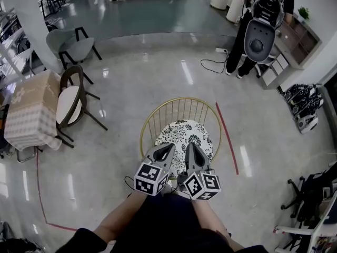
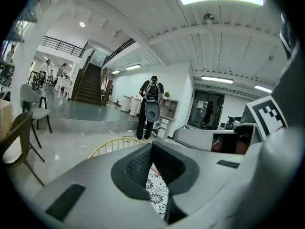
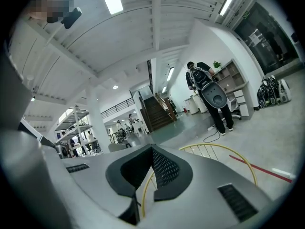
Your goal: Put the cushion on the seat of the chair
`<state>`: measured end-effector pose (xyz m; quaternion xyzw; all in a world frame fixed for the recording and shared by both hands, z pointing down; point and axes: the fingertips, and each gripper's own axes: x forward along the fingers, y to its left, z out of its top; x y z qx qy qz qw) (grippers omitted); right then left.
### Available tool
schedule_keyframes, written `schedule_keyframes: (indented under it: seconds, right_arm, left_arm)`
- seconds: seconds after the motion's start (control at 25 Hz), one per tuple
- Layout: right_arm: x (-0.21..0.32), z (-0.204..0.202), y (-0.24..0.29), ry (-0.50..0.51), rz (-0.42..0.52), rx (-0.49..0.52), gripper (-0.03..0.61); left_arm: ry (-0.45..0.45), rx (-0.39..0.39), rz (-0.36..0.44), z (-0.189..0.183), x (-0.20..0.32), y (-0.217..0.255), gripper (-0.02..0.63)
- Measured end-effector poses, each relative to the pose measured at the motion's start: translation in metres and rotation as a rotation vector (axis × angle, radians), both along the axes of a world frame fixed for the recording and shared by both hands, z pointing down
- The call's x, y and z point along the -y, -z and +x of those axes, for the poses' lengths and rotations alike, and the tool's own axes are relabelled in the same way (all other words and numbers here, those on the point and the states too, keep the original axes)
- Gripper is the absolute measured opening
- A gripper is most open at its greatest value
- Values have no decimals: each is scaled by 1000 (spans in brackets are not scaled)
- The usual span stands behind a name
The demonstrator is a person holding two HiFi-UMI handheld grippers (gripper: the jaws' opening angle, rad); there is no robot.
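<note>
A round cushion (image 1: 185, 136) with a black-and-white flower print lies on the seat of a gold wire chair (image 1: 179, 103) in the middle of the head view. Both grippers hang side by side over the chair's front edge, apart from the cushion. My left gripper (image 1: 168, 149) is shut with nothing in it, and so is my right gripper (image 1: 190, 147). In the left gripper view the left gripper (image 2: 151, 151) points over the gold wire chair's rim (image 2: 109, 144), with the cushion (image 2: 157, 194) below its tips. The right gripper view shows the right gripper (image 3: 152, 152) and the rim (image 3: 224, 149).
A wooden chair with a white pad (image 1: 71, 101) and a cloth-covered table (image 1: 31, 115) stand at the left, a grey chair (image 1: 68, 44) behind them. A person (image 1: 258, 25) stands at the back right by shelves. Red floor tape (image 1: 227, 138) runs right of the chair. Office chairs (image 1: 310, 194) crowd the right edge.
</note>
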<state>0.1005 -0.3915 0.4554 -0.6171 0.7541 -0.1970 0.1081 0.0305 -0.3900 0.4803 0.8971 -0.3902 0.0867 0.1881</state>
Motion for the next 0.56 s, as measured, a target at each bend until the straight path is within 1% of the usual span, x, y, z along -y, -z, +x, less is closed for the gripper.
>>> schedule_keyframes:
  seconds: [0.24,0.56]
  right_arm:
    - [-3,0,-4,-14,-14,17,-9]
    - [-2,-4,-17,-48,-58,95,-9]
  left_arm:
    - [-24,15,-5,2,-3,-5,20]
    - [-52,20,-11,-5,-4,-11,20]
